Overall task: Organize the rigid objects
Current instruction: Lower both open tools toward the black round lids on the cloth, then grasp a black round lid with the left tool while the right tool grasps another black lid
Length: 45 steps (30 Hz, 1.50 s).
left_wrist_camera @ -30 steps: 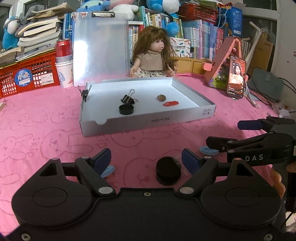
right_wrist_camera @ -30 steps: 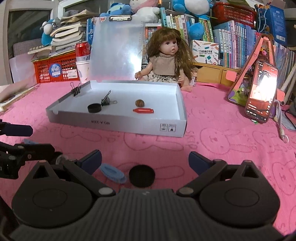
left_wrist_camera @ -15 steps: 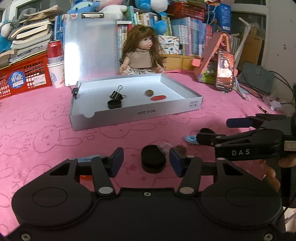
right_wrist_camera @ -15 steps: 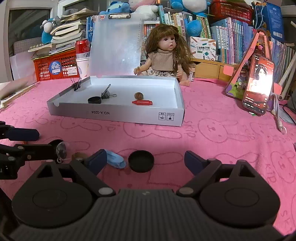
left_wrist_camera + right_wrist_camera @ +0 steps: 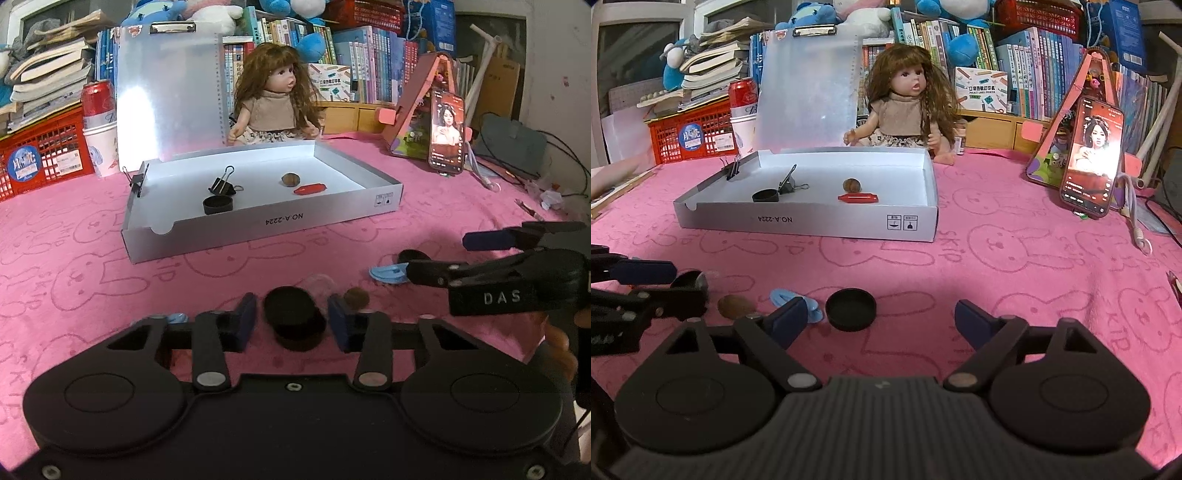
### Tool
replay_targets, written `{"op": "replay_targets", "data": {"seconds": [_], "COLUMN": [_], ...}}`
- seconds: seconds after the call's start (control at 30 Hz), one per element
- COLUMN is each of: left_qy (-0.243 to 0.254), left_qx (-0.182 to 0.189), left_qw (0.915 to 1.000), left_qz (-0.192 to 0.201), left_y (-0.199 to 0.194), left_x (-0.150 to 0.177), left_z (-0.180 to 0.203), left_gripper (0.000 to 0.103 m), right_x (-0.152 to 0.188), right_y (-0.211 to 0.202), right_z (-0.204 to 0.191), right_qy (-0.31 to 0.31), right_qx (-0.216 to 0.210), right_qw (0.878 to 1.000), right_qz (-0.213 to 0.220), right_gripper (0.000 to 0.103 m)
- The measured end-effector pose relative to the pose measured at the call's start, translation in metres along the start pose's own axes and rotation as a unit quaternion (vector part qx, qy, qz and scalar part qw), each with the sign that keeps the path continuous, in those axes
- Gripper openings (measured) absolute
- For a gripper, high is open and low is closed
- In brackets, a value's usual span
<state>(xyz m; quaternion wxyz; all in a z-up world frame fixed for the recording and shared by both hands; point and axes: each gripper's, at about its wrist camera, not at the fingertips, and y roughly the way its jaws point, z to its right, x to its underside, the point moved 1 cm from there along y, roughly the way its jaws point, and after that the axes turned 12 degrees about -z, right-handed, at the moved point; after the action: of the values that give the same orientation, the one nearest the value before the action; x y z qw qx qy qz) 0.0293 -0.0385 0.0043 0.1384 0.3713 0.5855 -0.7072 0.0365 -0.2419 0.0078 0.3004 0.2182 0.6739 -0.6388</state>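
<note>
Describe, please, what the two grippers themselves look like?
Both are matte black plastic with two round discs, silver pivot pins and blue finger pads. The left gripper has a smooth body; the right gripper has a ribbed one, with white "DAS" lettering on its side.

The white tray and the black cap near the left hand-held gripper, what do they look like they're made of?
White tray: likely coated cardboard, with folded walls and a printed label. Black cap: probably matte plastic, with a dull, even, moulded look.
</note>
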Motion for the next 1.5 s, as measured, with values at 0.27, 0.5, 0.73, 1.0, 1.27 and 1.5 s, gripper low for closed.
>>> {"op": "replay_targets", "data": {"seconds": [0.27, 0.5, 0.73, 1.0, 1.27, 1.5], "left_qy": [-0.016, -0.037, -0.037, -0.033, -0.027, -0.018], "left_qx": [-0.009, -0.033, -0.036, -0.036, -0.039, -0.037], "left_qw": [0.9998, 0.9988, 0.9987, 0.9988, 0.9989, 0.9992], "left_qz": [0.008, 0.008, 0.008, 0.007, 0.005, -0.003], "left_y": [0.001, 0.001, 0.0, 0.0, 0.001, -0.003], "left_x": [-0.006, -0.009, -0.007, -0.006, -0.005, -0.001], "left_z": [-0.008, -0.024, -0.026, -0.022, -0.019, -0.02], "left_gripper": [0.031, 0.031, 0.031, 0.031, 0.032, 0.035], "right_x": [0.0, -0.001, 0.0, -0.001, -0.002, -0.002], "right_y": [0.001, 0.003, 0.006, 0.01, 0.011, 0.01], "right_z": [0.0, 0.002, -0.001, -0.005, -0.009, -0.005], "right_qy": [-0.004, -0.005, -0.007, -0.011, -0.019, -0.012], "right_qx": [0.005, 0.02, 0.016, 0.01, 0.003, 0.003], "right_qw": [1.0, 1.0, 1.0, 1.0, 1.0, 1.0], "right_qz": [0.0, -0.002, -0.006, -0.009, -0.006, -0.004], "right_gripper": [0.092, 0.092, 0.089, 0.084, 0.072, 0.071]}}
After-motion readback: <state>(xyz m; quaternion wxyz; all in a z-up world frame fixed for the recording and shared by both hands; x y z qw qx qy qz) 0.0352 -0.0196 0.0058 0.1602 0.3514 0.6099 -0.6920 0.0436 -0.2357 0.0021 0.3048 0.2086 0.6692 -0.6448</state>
